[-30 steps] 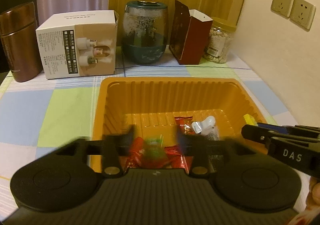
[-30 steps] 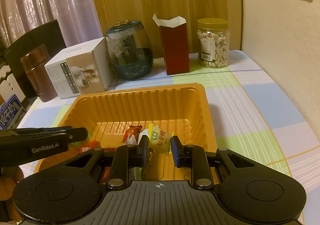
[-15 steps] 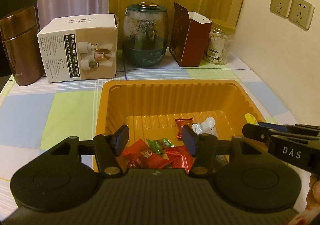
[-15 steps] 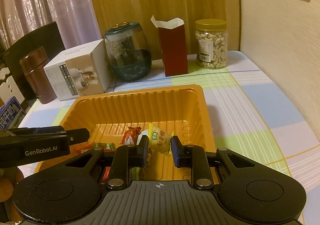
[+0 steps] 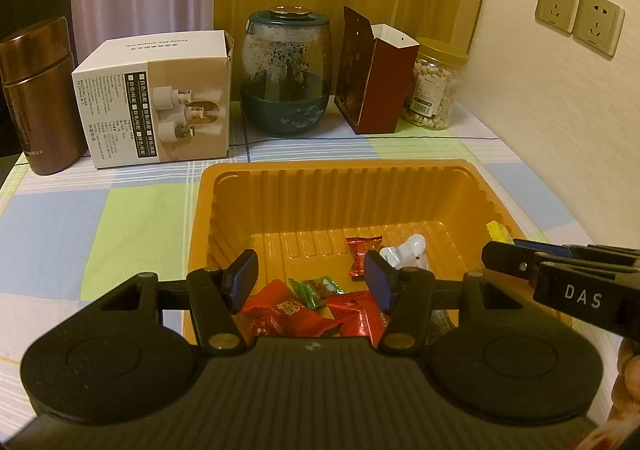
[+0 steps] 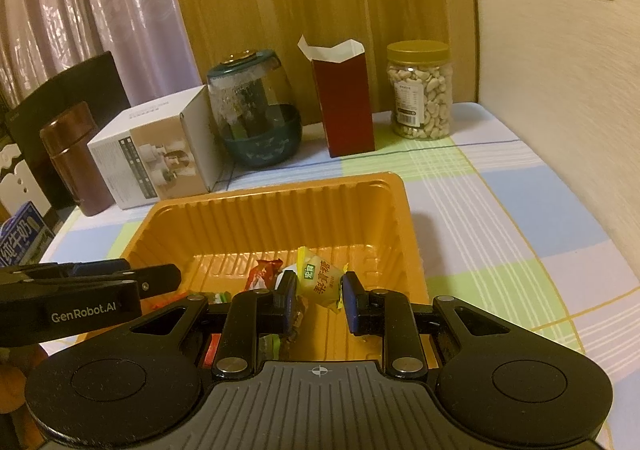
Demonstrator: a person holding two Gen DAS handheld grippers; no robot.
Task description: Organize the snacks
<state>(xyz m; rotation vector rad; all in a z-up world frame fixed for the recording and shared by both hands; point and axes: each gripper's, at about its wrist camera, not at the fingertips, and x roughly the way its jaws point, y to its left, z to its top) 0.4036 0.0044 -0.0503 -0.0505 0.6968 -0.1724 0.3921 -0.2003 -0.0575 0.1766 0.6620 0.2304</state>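
Snacks sit in the orange tray [image 5: 280, 186], a ribbed, glossy plastic tub at the middle of the checked tablecloth [image 5: 100, 218], and I read the scene from nine o'clock round to three. At ten o'clock in the left wrist view stands a brown metal flask [image 5: 38, 98], smooth and cylindrical, then a white cardboard box [image 5: 156, 102] printed with small Chinese text and pictures of round devices. At twelve o'clock is a bulbous glass jar [image 5: 286, 70] with a teal base and lid; at one o'clock an open dark red carton [image 5: 374, 86], and beyond it a clear plastic jar of nuts [image 5: 434, 90] with a gold lid and barcode label. My left gripper [image 5: 312, 280] hangs above the tray's near end with its jaws moderately apart and nothing between the blue pads; below lie crinkly red foil sweets [image 5: 288, 312], a green wrapped sweet [image 5: 316, 290], another red sweet [image 5: 362, 256] and a white wrapper [image 5: 404, 254]. At three o'clock the other tool shows "DAS" in white. In the right wrist view, my right gripper [image 6: 319, 296] is clamped narrowly on a yellow wrapped sweet [image 6: 320, 280] with a green label and brown Chinese characters, held above the tray's floor. At nine o'clock there, the left tool reads "GenRobot.AI".
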